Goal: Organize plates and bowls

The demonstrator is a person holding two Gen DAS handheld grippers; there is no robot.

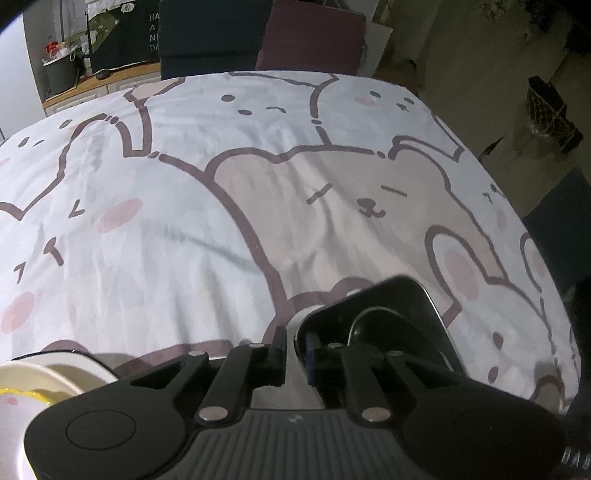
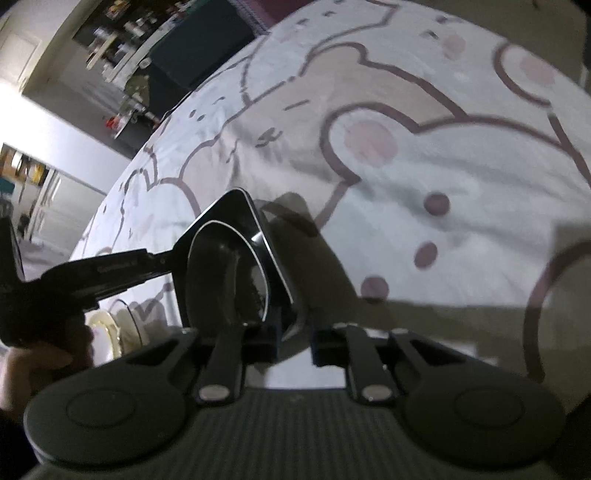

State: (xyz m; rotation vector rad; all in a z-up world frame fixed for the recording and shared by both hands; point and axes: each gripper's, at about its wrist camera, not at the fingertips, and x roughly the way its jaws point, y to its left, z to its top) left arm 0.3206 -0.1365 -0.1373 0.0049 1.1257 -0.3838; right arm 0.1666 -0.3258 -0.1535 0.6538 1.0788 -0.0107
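To the left of the glossy black square plate (image 1: 417, 306), a cream ceramic bowl with a yellow band (image 1: 33, 376) sits at the near edge of the table. The left gripper (image 1: 297, 343) has its jaws narrow around the plate's left corner. A sliver of light shows beside the rim, so I cannot tell whether its pads press. The plate hangs tilted above its own shadow, its diagonal running from one gripper to the other. At its right, the right gripper (image 2: 291, 339) is nipped tight on the near corner and looks to carry the weight. Both are at the plate, so any next move turns on that right-hand grip. Beneath lies a white tablecloth printed with bears and rabbits (image 1: 184, 221). Beyond it are a dark blue chair back (image 1: 214, 33) and a dim room.
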